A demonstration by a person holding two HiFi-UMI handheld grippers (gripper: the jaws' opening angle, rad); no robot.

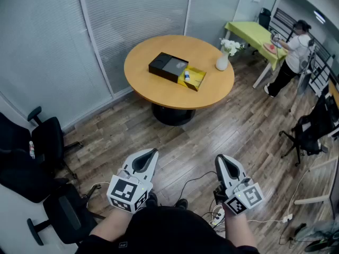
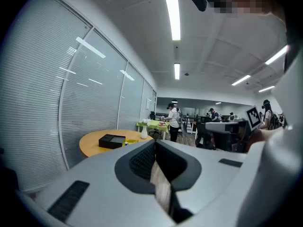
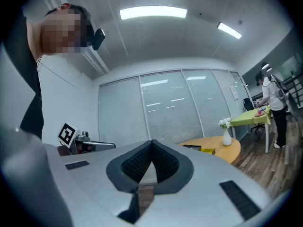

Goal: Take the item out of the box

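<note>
A black box [image 1: 168, 67] lies on the round wooden table [image 1: 159, 91] across the room, with an open yellow box [image 1: 193, 79] beside it. A small bottle [image 1: 186, 76] rests in the yellow box. Both grippers are held low near the person's body, far from the table. My left gripper [image 1: 153, 152] is shut with nothing in it, and my right gripper [image 1: 219, 158] is also shut and empty. In the left gripper view the black box [image 2: 111, 140] shows past the closed jaws. The right gripper view has the table [image 3: 226, 150] at the right.
A white vase of flowers [image 1: 224, 57] stands on the table's right side. Black office chairs [image 1: 46, 139] stand at the left. A person [image 1: 293, 54] works at a green table [image 1: 253, 33] at the back right. Cables [image 1: 212, 211] lie on the wood floor by the feet.
</note>
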